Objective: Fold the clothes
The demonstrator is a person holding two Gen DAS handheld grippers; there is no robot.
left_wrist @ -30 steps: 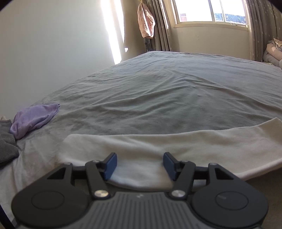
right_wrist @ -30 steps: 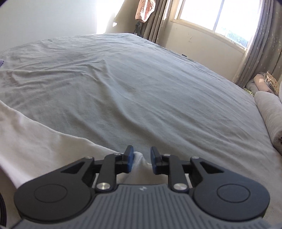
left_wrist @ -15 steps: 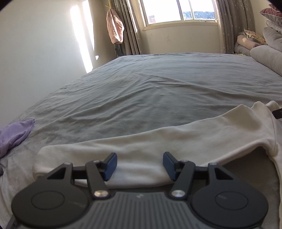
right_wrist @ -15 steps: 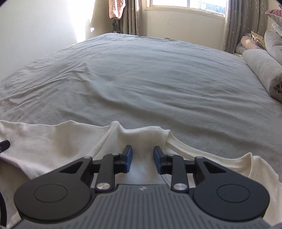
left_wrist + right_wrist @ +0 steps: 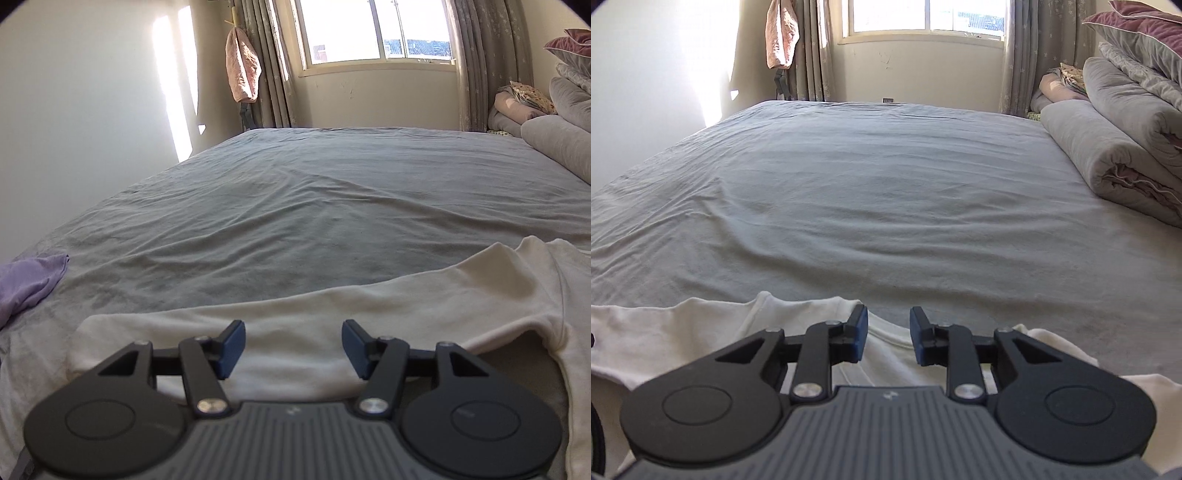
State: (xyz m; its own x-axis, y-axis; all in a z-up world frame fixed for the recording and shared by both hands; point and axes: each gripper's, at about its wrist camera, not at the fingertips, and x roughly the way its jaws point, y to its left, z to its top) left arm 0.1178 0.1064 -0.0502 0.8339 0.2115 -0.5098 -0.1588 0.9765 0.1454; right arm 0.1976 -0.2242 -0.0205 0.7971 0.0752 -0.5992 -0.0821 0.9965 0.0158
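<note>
The cream shirt [image 5: 369, 317] lies limp on the grey bed [image 5: 314, 206], under both grippers. Left gripper [image 5: 293, 345] stands wide over a sleeve; right gripper [image 5: 888, 338], narrow and closing, straddles the collar, unpinched. Soft and light; hems offer grip. Purple cloth [image 5: 29, 280] lies well left; rolled bedding [image 5: 1108, 155] far right.

Cream garment on grey bed, right hand-held gripper [image 5: 888, 334] above its neckline.

Cream garment [image 5: 683, 343] spread at near edge of bed [image 5: 886, 192]; blue pads over the collar, jaws closing, fabric below the gap, no pad pressing it. Rolled grey duvet [image 5: 1108, 147] at right; curtained window [image 5: 923, 16] beyond; pink cloth [image 5: 781, 33] hanging left.
</note>
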